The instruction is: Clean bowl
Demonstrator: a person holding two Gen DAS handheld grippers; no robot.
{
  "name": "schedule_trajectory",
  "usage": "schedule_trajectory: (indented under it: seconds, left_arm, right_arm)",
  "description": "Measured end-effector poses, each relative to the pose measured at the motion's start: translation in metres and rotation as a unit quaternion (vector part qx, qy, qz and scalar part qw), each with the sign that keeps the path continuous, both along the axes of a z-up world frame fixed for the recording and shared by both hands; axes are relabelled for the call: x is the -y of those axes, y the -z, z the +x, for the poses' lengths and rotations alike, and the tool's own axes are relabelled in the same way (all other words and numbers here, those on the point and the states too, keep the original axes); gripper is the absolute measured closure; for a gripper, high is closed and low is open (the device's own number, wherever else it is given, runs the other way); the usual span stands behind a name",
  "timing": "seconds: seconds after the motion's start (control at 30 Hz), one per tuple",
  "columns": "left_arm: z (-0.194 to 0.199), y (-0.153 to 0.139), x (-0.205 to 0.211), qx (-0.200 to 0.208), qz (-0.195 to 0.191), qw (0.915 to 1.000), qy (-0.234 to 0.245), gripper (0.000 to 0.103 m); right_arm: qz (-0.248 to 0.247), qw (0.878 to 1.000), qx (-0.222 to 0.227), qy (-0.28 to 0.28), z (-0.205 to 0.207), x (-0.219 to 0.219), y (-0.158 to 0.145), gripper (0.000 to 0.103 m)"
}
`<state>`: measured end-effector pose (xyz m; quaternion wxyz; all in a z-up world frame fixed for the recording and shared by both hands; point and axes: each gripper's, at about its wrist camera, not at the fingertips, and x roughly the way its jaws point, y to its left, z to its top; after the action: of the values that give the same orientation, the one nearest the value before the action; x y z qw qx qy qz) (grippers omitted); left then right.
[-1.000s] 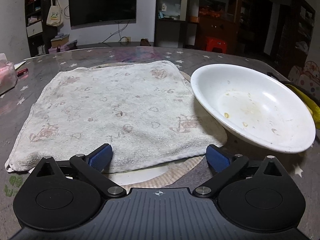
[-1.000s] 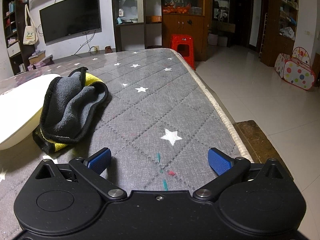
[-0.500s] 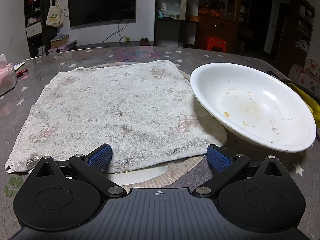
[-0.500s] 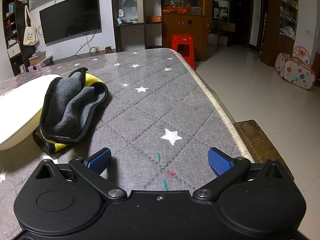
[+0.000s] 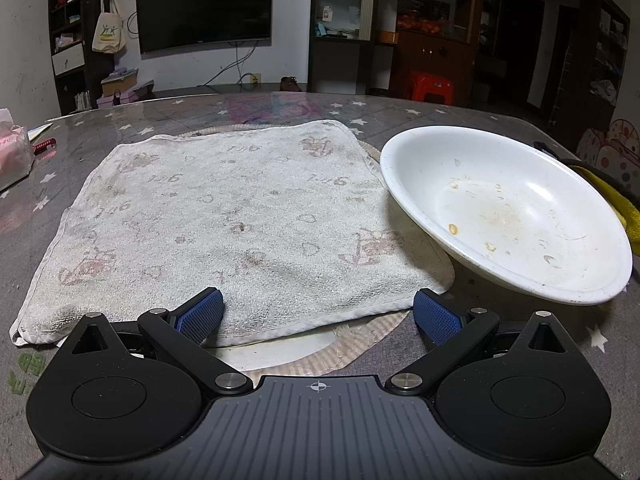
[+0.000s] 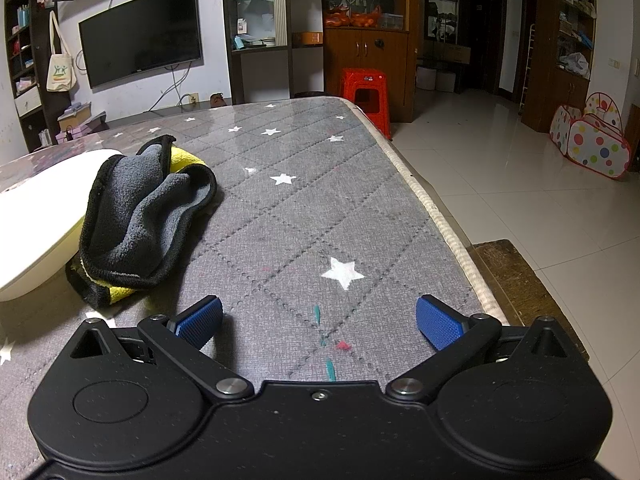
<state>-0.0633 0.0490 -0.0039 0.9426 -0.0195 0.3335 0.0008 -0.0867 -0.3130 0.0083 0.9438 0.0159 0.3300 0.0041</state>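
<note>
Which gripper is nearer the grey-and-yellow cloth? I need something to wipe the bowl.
Right. The right gripper sits just right of the cloth; the left gripper has the bowl between.

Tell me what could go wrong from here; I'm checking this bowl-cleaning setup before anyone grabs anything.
1. The bowl sits tilted, its rim propped on the grey-and-yellow cloth; pulling that cloth may rock or slide it.
2. The cloth is bunched, so the open right hand-held gripper might pinch only one fold.
3. The table edge is close on the right.
</note>
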Motion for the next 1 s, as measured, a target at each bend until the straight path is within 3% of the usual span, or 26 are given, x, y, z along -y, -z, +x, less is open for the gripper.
schedule_trajectory:
  seconds: [1.0]
  left_arm:
    - [-0.0001,0.0001,-0.0001,0.000,0.000,1.0000,0.000,0.001]
  right_arm:
    - [0.000,1.000,0.000,0.000,0.0000,-0.0020,0.0007,0.000]
